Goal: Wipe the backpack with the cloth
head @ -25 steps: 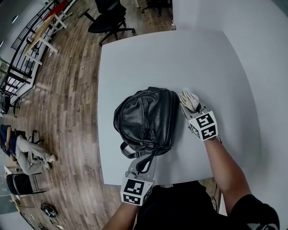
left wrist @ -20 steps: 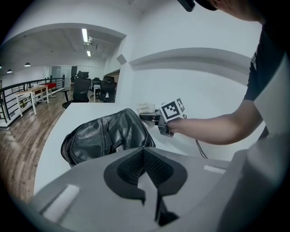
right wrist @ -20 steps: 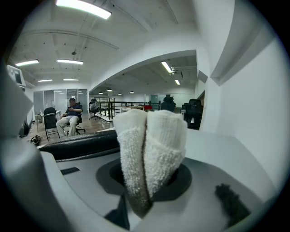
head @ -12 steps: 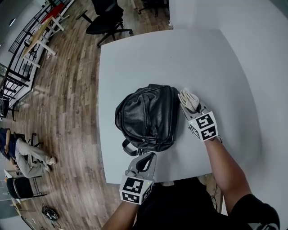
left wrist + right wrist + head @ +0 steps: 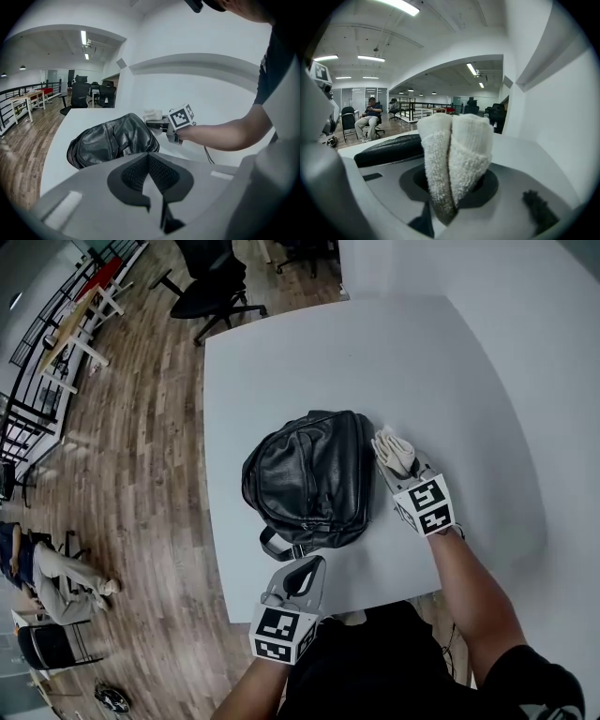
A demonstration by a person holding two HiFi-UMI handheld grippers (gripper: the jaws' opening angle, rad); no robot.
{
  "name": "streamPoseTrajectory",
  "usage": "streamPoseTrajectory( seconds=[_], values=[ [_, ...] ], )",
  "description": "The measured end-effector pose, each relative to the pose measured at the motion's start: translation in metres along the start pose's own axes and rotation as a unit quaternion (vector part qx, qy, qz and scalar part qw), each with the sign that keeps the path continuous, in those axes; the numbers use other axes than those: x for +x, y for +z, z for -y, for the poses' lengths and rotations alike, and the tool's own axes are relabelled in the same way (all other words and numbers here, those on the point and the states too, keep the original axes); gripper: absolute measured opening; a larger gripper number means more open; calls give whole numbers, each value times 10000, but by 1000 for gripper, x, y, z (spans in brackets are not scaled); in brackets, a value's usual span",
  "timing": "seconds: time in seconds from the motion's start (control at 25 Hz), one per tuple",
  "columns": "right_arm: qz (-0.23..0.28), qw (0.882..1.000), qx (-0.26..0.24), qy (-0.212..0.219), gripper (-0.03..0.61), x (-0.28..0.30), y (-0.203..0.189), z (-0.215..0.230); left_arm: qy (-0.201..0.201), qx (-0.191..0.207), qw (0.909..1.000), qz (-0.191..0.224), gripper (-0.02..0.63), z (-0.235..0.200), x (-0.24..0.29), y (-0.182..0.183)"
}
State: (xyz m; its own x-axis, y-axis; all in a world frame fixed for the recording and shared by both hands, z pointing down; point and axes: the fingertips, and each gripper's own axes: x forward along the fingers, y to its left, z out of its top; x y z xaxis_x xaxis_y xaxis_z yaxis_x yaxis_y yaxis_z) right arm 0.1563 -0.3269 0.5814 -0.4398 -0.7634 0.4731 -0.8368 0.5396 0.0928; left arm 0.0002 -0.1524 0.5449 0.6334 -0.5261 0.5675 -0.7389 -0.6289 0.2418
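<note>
A black leather backpack [image 5: 307,479] lies on the white table [image 5: 375,352], its strap curled at its near end. My right gripper [image 5: 398,463] sits just right of the backpack, shut on a folded white cloth [image 5: 394,451]; the cloth touches or nearly touches the bag's right side. In the right gripper view the cloth [image 5: 457,150] stands up between the jaws, with the backpack [image 5: 389,149] a dark band to its left. My left gripper [image 5: 302,570] hovers at the table's near edge, short of the strap, shut and holding nothing. The left gripper view shows the backpack [image 5: 110,140] ahead.
Wooden floor lies left of the table. Black office chairs [image 5: 211,282] stand past its far left corner. A seated person [image 5: 37,568] is far off at the left. A white wall runs along the right. The table's near edge is close to my left gripper.
My left gripper has let go of the backpack's strap and drawn back toward the near edge. The strap now lies by the bag. The right gripper has kept its place with the cloth.
</note>
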Motion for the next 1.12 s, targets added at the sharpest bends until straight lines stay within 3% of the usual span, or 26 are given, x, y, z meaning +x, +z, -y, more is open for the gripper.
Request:
streamPoseTrajectory(
  seconds=[1.12],
  values=[
    [-212,9975,113,-659,98,-57,-17,-65,-460,392,9980,173,6,-9,-52,-20]
  ],
)
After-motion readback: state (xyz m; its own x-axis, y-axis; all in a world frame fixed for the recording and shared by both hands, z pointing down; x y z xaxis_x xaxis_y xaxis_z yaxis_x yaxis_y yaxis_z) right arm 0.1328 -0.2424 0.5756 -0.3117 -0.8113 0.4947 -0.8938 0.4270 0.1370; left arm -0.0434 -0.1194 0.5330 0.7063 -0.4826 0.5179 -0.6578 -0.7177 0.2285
